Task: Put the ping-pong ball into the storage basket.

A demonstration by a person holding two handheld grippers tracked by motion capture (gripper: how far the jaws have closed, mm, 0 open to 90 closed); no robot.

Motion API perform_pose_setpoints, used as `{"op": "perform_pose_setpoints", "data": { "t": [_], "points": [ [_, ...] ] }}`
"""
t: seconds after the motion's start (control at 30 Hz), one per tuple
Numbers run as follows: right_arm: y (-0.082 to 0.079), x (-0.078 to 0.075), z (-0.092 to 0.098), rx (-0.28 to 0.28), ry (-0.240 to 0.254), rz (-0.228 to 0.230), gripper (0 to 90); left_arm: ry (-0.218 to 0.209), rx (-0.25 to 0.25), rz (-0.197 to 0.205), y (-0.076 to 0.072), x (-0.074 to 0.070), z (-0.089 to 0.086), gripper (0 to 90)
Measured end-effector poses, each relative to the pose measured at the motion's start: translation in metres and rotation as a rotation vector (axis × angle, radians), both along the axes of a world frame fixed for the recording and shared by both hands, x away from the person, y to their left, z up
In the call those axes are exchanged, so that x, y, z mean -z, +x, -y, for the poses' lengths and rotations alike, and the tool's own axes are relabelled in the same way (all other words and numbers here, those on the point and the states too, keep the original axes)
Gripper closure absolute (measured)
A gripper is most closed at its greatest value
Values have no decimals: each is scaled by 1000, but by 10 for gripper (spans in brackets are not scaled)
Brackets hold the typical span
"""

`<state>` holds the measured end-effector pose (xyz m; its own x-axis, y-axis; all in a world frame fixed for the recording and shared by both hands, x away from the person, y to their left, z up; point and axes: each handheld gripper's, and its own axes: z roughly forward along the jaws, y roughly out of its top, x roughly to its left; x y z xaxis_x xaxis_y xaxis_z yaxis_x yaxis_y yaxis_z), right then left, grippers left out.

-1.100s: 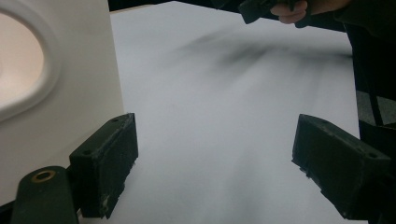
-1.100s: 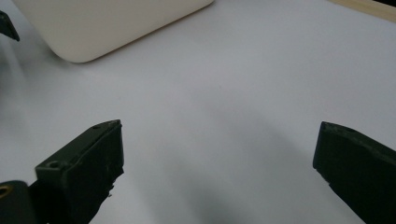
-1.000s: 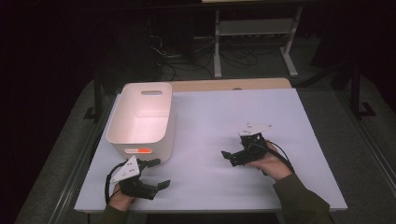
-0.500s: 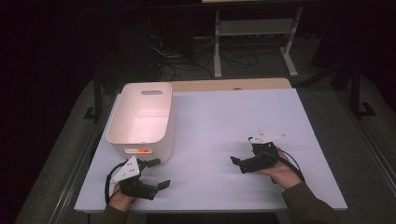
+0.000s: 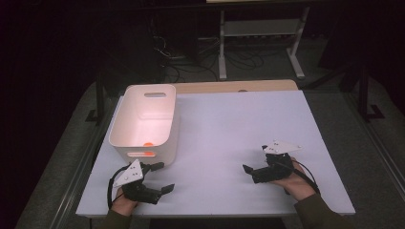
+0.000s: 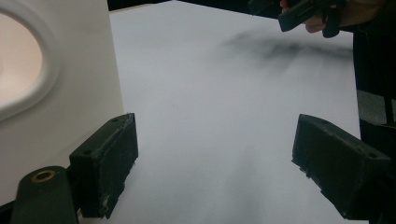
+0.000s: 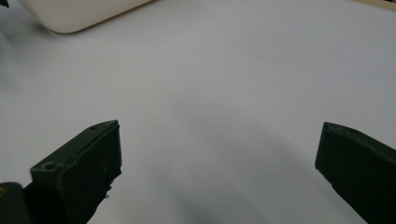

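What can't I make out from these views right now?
- The orange thing in the bin, high view: too small and half hidden by the near wall to identify.
- The bin's inside, left gripper view: cut off by the left edge.
- The right gripper, left gripper view: cut off by the top edge.

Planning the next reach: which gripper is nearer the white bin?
Left. The left gripper sits just in front of the white bin, near its front wall; the right gripper is well off to the bin's right.
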<state>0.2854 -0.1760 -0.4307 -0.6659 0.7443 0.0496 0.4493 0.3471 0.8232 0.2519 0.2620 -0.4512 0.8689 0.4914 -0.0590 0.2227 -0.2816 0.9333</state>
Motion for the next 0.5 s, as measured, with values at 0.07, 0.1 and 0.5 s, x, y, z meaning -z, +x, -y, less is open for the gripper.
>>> {"op": "perform_pose_setpoints", "data": {
  "t": [0.07, 0.1, 0.5],
  "points": [
    [-2, 1, 1, 4, -5, 3, 0, 1, 0, 0, 0, 0, 0, 141],
    [-4, 1, 3, 9, -5, 7, 0, 3, 0, 0, 0, 0, 0, 142],
    [-15, 7, 21, 58, 1, 35, 0, 7, 2, 3, 0, 0, 0, 141]
  ]
}}
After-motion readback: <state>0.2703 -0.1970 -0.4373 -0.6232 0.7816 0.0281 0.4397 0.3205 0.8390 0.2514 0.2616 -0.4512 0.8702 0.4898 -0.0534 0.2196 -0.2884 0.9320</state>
